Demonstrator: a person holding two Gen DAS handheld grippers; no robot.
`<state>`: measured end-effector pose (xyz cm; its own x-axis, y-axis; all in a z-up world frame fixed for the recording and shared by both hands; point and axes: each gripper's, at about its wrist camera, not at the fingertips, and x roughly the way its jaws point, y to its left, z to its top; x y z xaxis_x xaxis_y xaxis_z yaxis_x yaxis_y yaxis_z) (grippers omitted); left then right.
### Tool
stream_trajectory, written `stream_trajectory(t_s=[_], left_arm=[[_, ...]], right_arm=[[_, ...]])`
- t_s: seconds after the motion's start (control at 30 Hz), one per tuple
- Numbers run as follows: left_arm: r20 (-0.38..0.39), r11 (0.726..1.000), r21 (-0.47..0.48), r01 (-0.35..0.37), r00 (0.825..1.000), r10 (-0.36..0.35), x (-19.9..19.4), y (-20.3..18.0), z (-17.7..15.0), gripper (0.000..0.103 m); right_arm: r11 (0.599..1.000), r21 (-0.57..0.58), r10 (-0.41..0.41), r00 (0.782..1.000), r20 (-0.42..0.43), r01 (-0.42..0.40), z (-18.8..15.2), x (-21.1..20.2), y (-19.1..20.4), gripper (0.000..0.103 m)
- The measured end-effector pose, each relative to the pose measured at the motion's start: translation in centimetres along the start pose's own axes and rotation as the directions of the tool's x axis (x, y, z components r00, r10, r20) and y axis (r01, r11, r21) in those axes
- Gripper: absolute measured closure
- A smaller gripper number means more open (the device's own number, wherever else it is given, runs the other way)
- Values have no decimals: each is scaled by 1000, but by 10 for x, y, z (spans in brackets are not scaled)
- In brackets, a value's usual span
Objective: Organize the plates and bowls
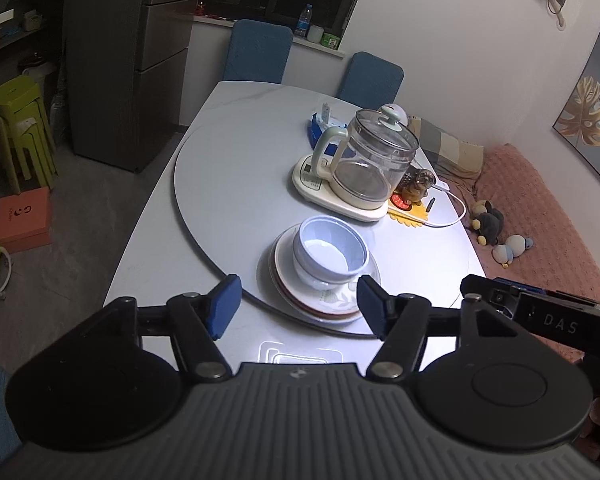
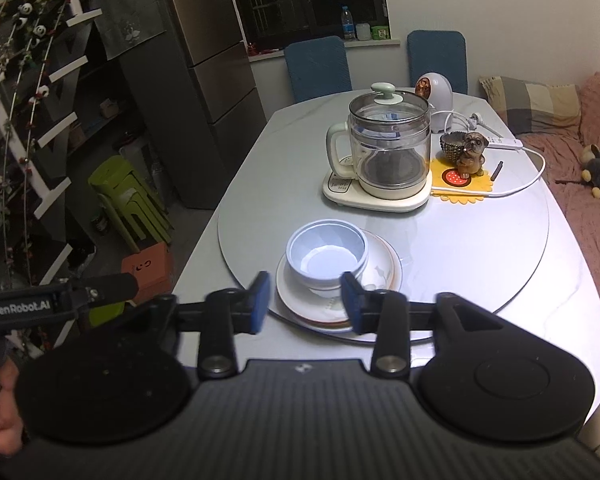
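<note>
Blue bowls [image 2: 326,254], at least 2 nested, already sit on stacked plates [image 2: 376,276] at the turntable's [image 1: 228,184] 6 o'clock edge; left gripper [image 1: 298,306] and right gripper [image 2: 305,300] hover nearby, jaws wide, empty; stacking looks nearly finished.

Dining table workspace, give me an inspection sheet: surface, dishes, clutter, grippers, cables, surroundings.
Surface: grey oval table with a round turntable set on it.
Job's things: nested pale blue bowls sit stacked on the plates at the turntable's near edge.
Clutter: glass kettle on its base, dog figurine on a yellow mat, small white appliance.
Grippers: left gripper open, empty; right gripper open, empty; both short of the stack.
Cables: white cord trails across the far right of the table.
Surroundings: two blue chairs, fridge, green stools, pink sofa.
</note>
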<state>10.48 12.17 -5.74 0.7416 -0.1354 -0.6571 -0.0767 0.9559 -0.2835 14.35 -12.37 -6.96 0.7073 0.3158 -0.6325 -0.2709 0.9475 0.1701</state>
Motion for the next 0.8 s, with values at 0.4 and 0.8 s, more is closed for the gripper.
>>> stream_trajectory(t_s=[0.4,0.8], left_arm=[[0,998,22,-52,999,52,-32,-19,-47,4],[-15,996,36,-84,996,85,-44,-23,-70,4]], right_arm=[[999,-27,-45,999,15,45,-37,-35,-7,11],[999,-10,-54,998,-13,54,-61,-47,-10,11]])
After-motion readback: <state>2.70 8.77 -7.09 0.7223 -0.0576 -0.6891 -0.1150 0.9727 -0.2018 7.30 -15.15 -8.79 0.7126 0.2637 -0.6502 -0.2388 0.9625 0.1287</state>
